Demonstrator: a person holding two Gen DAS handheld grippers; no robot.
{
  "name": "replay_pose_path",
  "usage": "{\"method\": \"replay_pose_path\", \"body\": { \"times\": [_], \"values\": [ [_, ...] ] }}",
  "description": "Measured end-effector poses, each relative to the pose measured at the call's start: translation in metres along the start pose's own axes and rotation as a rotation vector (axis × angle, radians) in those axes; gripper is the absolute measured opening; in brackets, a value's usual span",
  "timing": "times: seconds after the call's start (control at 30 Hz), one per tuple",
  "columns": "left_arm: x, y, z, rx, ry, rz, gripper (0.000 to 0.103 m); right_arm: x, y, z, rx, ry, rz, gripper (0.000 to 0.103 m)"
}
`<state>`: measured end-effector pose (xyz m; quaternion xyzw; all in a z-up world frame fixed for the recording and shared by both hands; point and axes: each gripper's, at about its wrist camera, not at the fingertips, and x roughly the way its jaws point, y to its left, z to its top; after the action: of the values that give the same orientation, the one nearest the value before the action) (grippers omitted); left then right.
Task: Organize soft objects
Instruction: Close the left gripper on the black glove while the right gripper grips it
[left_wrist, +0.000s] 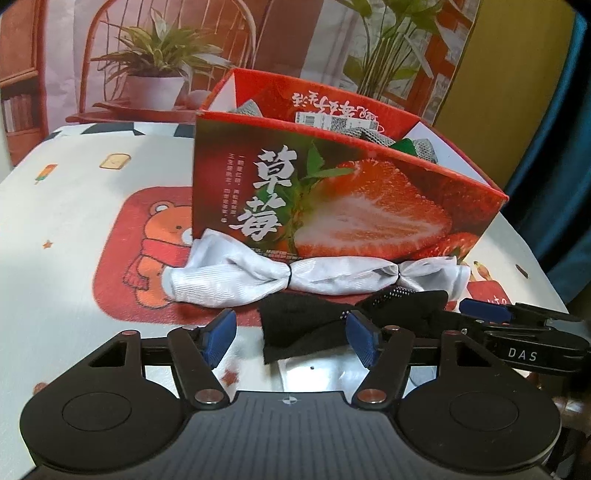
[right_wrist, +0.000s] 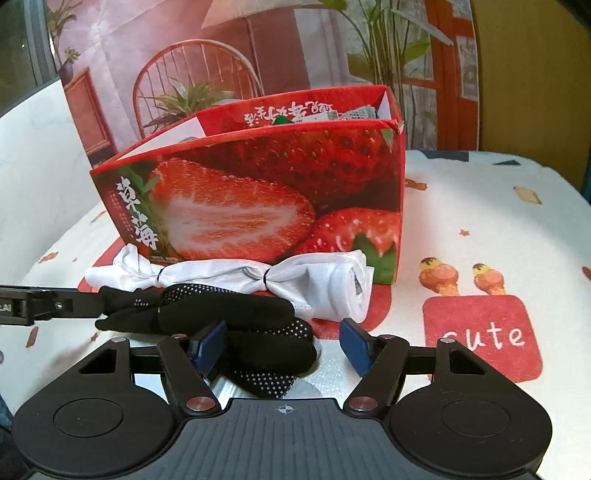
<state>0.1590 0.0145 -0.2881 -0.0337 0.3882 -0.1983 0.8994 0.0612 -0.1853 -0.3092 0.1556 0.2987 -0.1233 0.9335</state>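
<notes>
Knobbly black sock bundle (right_wrist: 236, 325), banded

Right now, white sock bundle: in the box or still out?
Out. The white sock bundle lies on the tablecloth against the front wall of the strawberry box, tied with two black bands. Grey items already sit inside the box.

Each matte black plastic gripper, left gripper (left_wrist: 291, 338) and right gripper (right_wrist: 282, 345), has blue rectangular pads (left_wrist: 219, 338), silver pivot screws (left_wrist: 208, 396), round side discs, a ribbed centre panel and a crosshair mark.
</notes>
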Motion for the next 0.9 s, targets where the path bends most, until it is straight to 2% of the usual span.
{"method": "replay_pose_path", "body": {
  "times": [0.3, 0.53, 0.9],
  "values": [
    [0.022, 0.001, -0.001, -0.03, 0.052, -0.019, 0.068, 0.013, 0.001, -0.001, 0.019, 0.015, 0.006, 0.061],
    [0.025, 0.002, -0.004, -0.026, 0.063, -0.027, 0.052, 0.016, 0.001, -0.005, 0.013, 0.015, 0.021, 0.055],
    [0.021, 0.004, -0.015, -0.005, 0.054, -0.005, 0.037, 0.012, 0.002, -0.012, -0.004, -0.004, 0.034, 0.052]
  ]
}}
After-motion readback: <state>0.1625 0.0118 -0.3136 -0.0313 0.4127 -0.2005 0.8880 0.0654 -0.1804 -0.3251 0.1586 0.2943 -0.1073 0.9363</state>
